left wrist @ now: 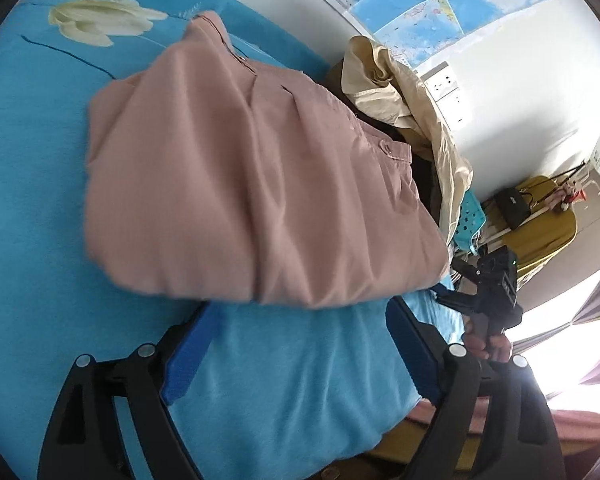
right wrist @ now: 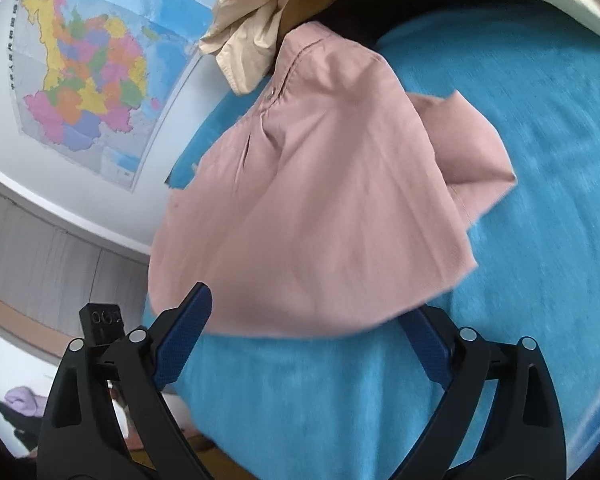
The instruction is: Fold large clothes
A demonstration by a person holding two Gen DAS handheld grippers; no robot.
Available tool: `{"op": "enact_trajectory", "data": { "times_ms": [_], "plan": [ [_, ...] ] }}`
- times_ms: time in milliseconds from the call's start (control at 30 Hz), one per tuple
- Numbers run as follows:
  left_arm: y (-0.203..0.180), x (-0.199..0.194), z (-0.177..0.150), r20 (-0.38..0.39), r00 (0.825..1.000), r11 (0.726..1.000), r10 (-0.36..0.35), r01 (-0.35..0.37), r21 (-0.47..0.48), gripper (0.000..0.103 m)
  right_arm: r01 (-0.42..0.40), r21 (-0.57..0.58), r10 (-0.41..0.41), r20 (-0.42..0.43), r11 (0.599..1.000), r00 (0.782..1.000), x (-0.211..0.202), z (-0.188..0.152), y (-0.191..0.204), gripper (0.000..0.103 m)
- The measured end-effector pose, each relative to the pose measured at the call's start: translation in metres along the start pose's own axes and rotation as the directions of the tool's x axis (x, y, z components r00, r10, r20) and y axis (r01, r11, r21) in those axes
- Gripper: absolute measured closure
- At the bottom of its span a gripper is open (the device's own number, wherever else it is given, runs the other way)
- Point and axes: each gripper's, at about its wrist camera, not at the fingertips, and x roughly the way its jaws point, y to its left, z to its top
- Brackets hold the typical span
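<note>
The pink garment (left wrist: 236, 184) lies folded on the blue bedspread (left wrist: 32, 200) near its wall-side edge, its near hem just ahead of the wide, empty left gripper (left wrist: 300, 344) and right gripper (right wrist: 304, 340).

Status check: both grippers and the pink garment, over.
Left gripper open, right gripper open, nothing held. Pink garment lies folded on blue bedspread. Beige garment heaped behind it, touching its far edge.

pink garment (left wrist: 236, 184) | I'm seeing it lying folded into a rumpled bundle (buttoned band showing) | resting on blue bedspread (left wrist: 32, 200)
</note>
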Motion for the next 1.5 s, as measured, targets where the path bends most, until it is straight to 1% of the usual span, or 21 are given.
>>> {"op": "enact_trajectory", "data": {
  "times_ms": [100, 167, 433, 533, 667, 800, 833, 867, 900, 933, 967, 1000, 1133, 1167, 1200, 1233, 1267, 1300, 1367, 1433, 1500],
  "plan": [
    [0.001, 0.008, 0.011, 0.003, 1.000, 0.998, -0.031, 0.031, -0.045, 0.013, 0.009, 0.003, -0.009, 0.023, 1.000, 1.000, 0.004, 0.002, 0.002, 0.007],
    [0.000, 0.012, 0.017, 0.010, 0.999, 0.998, -0.031, 0.032, -0.060, 0.012, 0.011, 0.003, -0.011, 0.034, 1.000, 0.999, 0.005, 0.003, 0.002, 0.007],
    [-0.004, 0.030, 0.044, 0.067, 0.998, 0.993, 0.011, -0.003, -0.114, 0.006, 0.048, 0.018, -0.050, 0.103, 0.999, 0.993, 0.015, 0.010, 0.007, 0.005],
    [-0.007, 0.037, 0.054, 0.075, 0.996, 0.994, 0.038, -0.030, -0.104, 0.006, 0.064, 0.023, -0.067, 0.144, 0.998, 0.987, 0.022, 0.016, 0.009, 0.004],
    [-0.006, 0.042, 0.061, 0.095, 0.995, 0.992, 0.043, -0.031, -0.121, 0.006, 0.082, 0.001, -0.081, 0.185, 0.997, 0.979, 0.032, 0.020, 0.015, 0.004],
    [-0.010, 0.045, 0.064, 0.100, 0.992, 0.992, 0.082, -0.072, -0.105, 0.009, 0.078, -0.001, -0.077, 0.199, 0.997, 0.977, 0.040, 0.025, 0.018, 0.004],
    [-0.012, 0.046, 0.065, 0.104, 0.989, 0.990, 0.109, -0.099, -0.097, 0.010, 0.072, -0.007, -0.069, 0.194, 0.997, 0.979, 0.043, 0.027, 0.020, 0.006],
    [-0.014, 0.047, 0.065, 0.106, 0.986, 0.989, 0.129, -0.119, -0.089, 0.014, 0.043, -0.004, -0.041, 0.190, 0.999, 0.981, 0.046, 0.028, 0.020, 0.015],
    [-0.017, 0.049, 0.066, 0.112, 0.980, 0.985, 0.166, -0.158, -0.076, 0.021, 0.016, 0.007, -0.017, 0.183, 1.000, 0.983, 0.048, 0.030, 0.020, 0.030],
    [-0.018, 0.050, 0.068, 0.116, 0.975, 0.980, 0.192, -0.185, -0.068, 0.024, -0.012, 0.037, 0.006, 0.168, 0.999, 0.986, 0.053, 0.034, 0.016, 0.036],
    [-0.018, 0.051, 0.069, 0.116, 0.971, 0.978, 0.207, -0.201, -0.062, 0.026, -0.027, 0.061, 0.017, 0.157, 0.998, 0.987, 0.056, 0.037, 0.012, 0.041],
    [-0.017, 0.051, 0.070, 0.113, 0.972, 0.977, 0.208, -0.202, -0.062, 0.026, -0.032, 0.065, 0.022, 0.153, 0.997, 0.988, 0.057, 0.040, 0.011, 0.041],
    [-0.009, 0.049, 0.075, 0.113, 0.977, 0.981, 0.178, -0.168, -0.099, 0.025, -0.078, 0.084, 0.065, 0.146, 0.993, 0.987, 0.056, 0.044, 0.008, 0.037],
    [-0.008, 0.049, 0.076, 0.113, 0.979, 0.982, 0.171, -0.159, -0.105, 0.021, -0.086, 0.086, 0.073, 0.143, 0.993, 0.987, 0.056, 0.045, 0.008, 0.033],
    [-0.007, 0.050, 0.078, 0.109, 0.983, 0.984, 0.147, -0.134, -0.115, 0.013, -0.097, 0.090, 0.084, 0.137, 0.991, 0.987, 0.056, 0.046, 0.008, 0.029],
    [-0.006, 0.051, 0.079, 0.108, 0.987, 0.986, 0.123, -0.109, -0.126, 0.010, -0.109, 0.091, 0.097, 0.130, 0.990, 0.987, 0.056, 0.047, 0.009, 0.026],
    [-0.007, 0.051, 0.080, 0.110, 0.987, 0.986, 0.117, -0.102, -0.132, 0.008, -0.129, 0.087, 0.118, 0.122, 0.988, 0.985, 0.056, 0.048, 0.010, 0.018],
    [-0.007, 0.052, 0.082, 0.110, 0.987, 0.985, 0.121, -0.105, -0.139, 0.007, -0.141, 0.081, 0.131, 0.115, 0.987, 0.985, 0.057, 0.049, 0.013, 0.015],
    [-0.010, 0.053, 0.083, 0.107, 0.985, 0.984, 0.134, -0.119, -0.135, 0.008, -0.135, 0.074, 0.127, 0.106, 0.988, 0.986, 0.060, 0.050, 0.018, 0.015],
    [-0.012, 0.054, 0.083, 0.101, 0.983, 0.983, 0.153, -0.140, -0.122, 0.012, -0.102, 0.059, 0.096, 0.093, 0.993, 0.991, 0.063, 0.050, 0.021, 0.027],
    [-0.013, 0.053, 0.083, 0.094, 0.978, 0.978, 0.184, -0.173, -0.115, 0.020, -0.085, 0.069, 0.079, 0.086, 0.994, 0.993, 0.066, 0.051, 0.016, 0.050]
  ]
}}
